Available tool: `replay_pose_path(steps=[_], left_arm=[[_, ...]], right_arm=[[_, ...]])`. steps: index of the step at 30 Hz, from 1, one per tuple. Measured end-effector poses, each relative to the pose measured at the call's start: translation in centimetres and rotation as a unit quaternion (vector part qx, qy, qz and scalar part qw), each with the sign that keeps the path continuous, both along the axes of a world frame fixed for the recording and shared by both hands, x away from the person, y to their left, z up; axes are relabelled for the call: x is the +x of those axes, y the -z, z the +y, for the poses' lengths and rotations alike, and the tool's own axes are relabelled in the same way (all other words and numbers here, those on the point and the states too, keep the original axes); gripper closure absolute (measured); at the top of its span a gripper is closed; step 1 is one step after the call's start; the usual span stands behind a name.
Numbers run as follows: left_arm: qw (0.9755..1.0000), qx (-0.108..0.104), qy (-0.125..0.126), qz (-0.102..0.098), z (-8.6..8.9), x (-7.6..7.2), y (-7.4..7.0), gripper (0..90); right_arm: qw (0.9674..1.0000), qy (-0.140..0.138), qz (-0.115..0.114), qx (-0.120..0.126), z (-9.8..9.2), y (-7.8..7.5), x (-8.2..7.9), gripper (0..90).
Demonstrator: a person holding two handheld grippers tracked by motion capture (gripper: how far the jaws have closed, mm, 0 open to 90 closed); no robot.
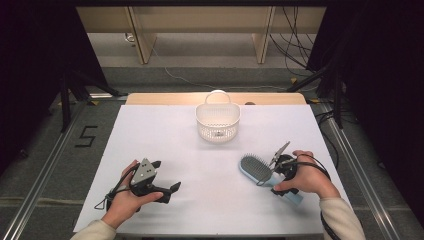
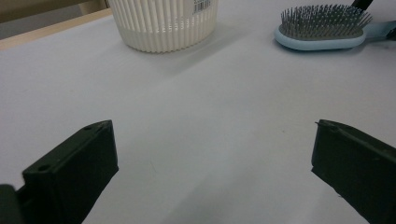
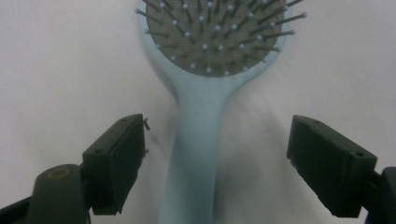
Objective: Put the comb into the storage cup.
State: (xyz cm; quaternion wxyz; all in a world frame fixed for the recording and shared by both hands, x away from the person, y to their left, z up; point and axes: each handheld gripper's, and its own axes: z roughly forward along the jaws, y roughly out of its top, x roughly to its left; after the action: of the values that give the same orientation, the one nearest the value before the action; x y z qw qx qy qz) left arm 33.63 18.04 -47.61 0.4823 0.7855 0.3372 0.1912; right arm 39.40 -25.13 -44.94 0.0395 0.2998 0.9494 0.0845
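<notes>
At the near edge of the table, the left gripper [image 1: 167,192] rests low on the white sheet [image 1: 165,135] in the person's left hand [image 1: 125,197]. Its jaws are spread wide with bare sheet between them. The right gripper [image 3: 215,161], held in the right hand [image 1: 305,180], hangs just over the handle of the hairbrush [image 1: 257,172]. Its jaws are spread on either side of that handle, and neither pad touches it. A black cable loops from this gripper past the right sleeve [image 1: 342,217].

The hairbrush lies flat on the sheet at the right, bristles up. Its pale blue handle points toward the person and its oval head points toward the middle of the table. The bristle bed is dark, with small light tips on the pins.

Farther back, near the far middle of the sheet, stands a white slotted basket [image 1: 217,120] with a hoop handle. It is well apart from the brush. A small barcode label shows on its wall, and what lies inside cannot be made out.

The sheet covers a wooden tabletop [image 1: 150,98], bare along its far edge. Beyond are a grey floor [image 1: 50,165] with a painted number, black stand legs [image 1: 65,100], trailing cables [image 1: 292,50] and light wooden furniture [image 1: 200,20] at the back.
</notes>
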Motion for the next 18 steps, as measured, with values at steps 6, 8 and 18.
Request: replay_pose_path(steps=[6,8,18], left_arm=[[1.0,-0.001,-0.001,0.0,0.02,0.01,0.0,0.0],[1.0,-0.002,-0.001,0.0,0.01,0.01,0.01,0.0],[1.0,-0.001,0.0,0.0,-0.01,0.01,0.0,0.0]], right_arm=[[0.9998,-0.004,0.009,-0.018,0.89,0.31,0.41,22.0],[0.9996,-0.005,0.012,-0.024,1.05,0.36,0.49,22.0],[0.9992,-0.004,0.015,-0.036,1.16,0.42,0.68,24.7]])
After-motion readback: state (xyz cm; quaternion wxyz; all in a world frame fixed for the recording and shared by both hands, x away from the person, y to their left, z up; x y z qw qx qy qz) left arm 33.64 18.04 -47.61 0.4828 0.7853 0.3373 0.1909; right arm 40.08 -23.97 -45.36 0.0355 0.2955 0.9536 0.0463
